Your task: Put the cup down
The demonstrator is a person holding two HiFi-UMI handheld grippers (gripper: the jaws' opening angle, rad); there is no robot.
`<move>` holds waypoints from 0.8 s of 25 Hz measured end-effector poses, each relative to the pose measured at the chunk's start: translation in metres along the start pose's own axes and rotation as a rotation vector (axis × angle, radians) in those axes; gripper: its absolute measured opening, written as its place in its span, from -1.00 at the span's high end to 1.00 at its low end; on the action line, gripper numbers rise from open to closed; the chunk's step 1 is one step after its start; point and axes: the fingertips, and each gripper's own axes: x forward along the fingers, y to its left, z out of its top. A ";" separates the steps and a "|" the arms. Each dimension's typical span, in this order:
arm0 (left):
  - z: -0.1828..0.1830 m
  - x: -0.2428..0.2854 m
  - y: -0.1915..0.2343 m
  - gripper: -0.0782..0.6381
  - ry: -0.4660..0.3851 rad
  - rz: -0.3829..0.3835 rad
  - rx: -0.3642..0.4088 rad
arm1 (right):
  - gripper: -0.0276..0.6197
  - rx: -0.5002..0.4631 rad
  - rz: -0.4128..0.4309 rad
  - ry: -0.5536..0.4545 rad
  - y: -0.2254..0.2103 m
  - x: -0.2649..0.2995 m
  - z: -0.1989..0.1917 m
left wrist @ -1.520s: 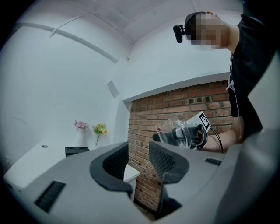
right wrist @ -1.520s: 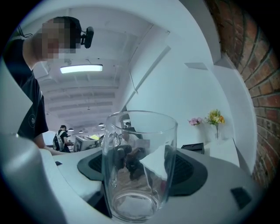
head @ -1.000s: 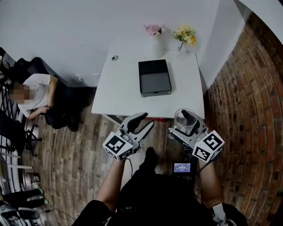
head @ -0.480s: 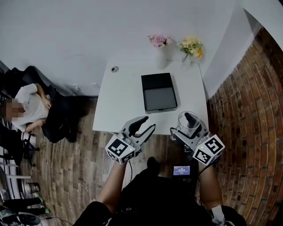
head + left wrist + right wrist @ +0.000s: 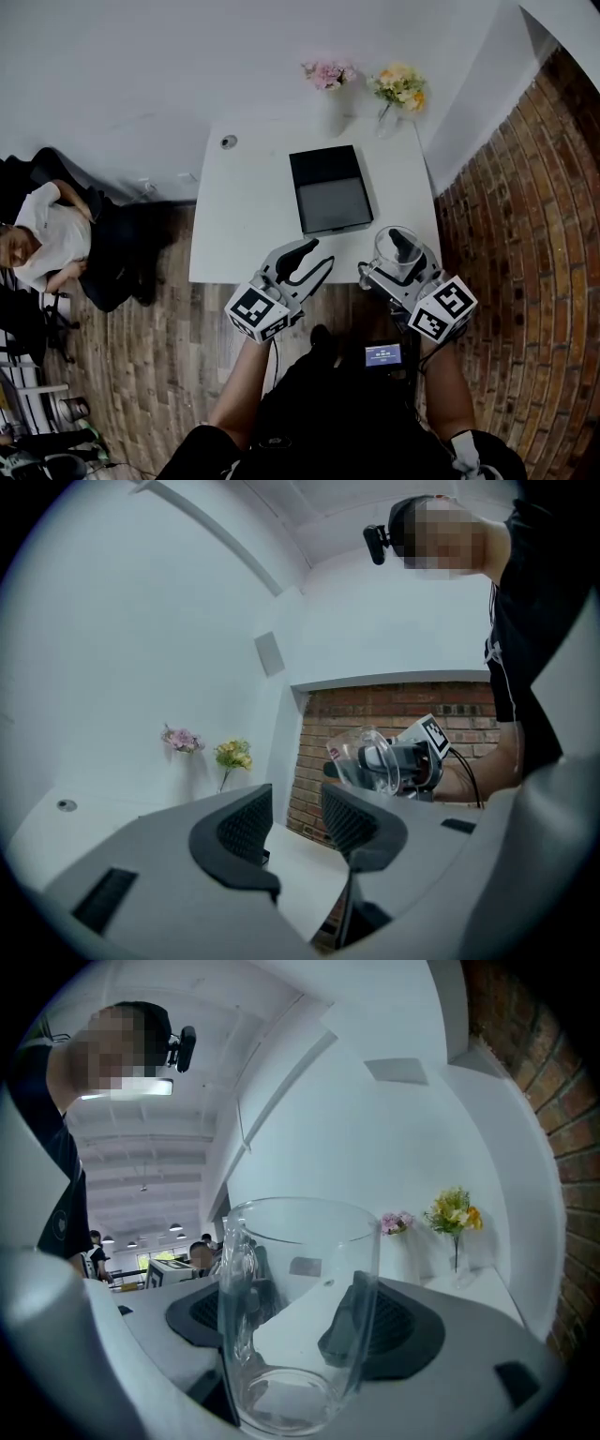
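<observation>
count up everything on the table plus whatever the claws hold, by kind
flower bunches: 2
black box: 1
small round thing: 1
clear cup: 1
total: 5

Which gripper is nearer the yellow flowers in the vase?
Right. The right gripper, shut on the clear glass cup, is straight before the yellow flowers; the left gripper is farther left.
</observation>
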 end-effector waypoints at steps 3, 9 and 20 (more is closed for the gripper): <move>0.001 0.005 0.001 0.35 -0.004 -0.003 -0.002 | -0.32 0.006 -0.002 0.005 -0.005 -0.001 -0.002; 0.001 0.018 -0.003 0.35 0.004 0.015 0.000 | -0.32 0.015 0.029 0.009 -0.017 0.002 -0.002; -0.007 0.042 0.011 0.35 0.059 0.134 0.023 | -0.32 -0.030 0.139 0.072 -0.049 0.034 -0.020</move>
